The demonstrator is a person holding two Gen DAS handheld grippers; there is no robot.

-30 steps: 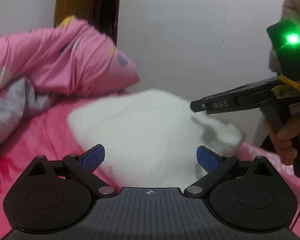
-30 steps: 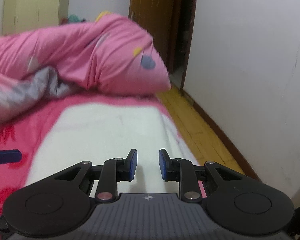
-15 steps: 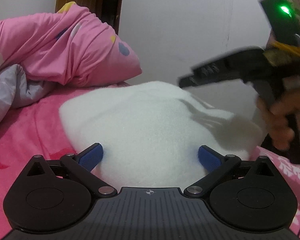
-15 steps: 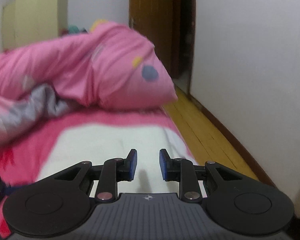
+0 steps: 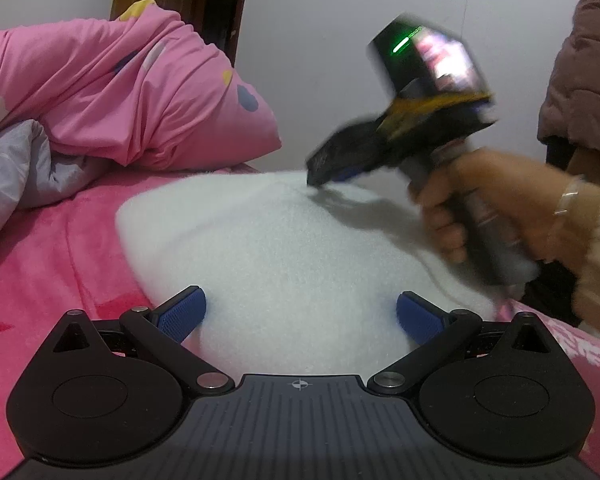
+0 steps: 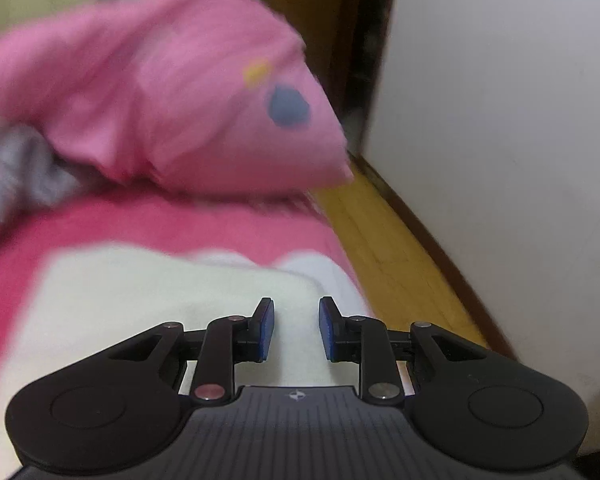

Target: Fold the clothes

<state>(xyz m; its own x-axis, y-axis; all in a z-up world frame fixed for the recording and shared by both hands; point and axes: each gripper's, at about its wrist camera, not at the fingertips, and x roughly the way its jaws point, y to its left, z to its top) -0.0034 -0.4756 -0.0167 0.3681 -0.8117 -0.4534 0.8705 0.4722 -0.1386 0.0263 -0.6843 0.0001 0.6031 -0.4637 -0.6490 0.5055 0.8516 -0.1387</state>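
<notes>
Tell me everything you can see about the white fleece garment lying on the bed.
The white fleece garment is fuzzy, soft-looking cloth lying spread flat on the pink bedsheet, with a rounded outline and a folded layer near its right edge. The left gripper is open just above its near edge. The right gripper, jaws opening with nothing pinched, has its tips at the far part.

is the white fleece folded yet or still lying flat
Partly folded: the white fleece lies on the pink bed, with one layer lapped over another at its far edge.

bed (image 5: 60, 264): pink cover, beneath both jaws
white garment (image 5: 284, 248): flat on it, ahead of the jaws
pink quilt (image 5: 112, 92): bunched beyond, probably a duvet
</notes>
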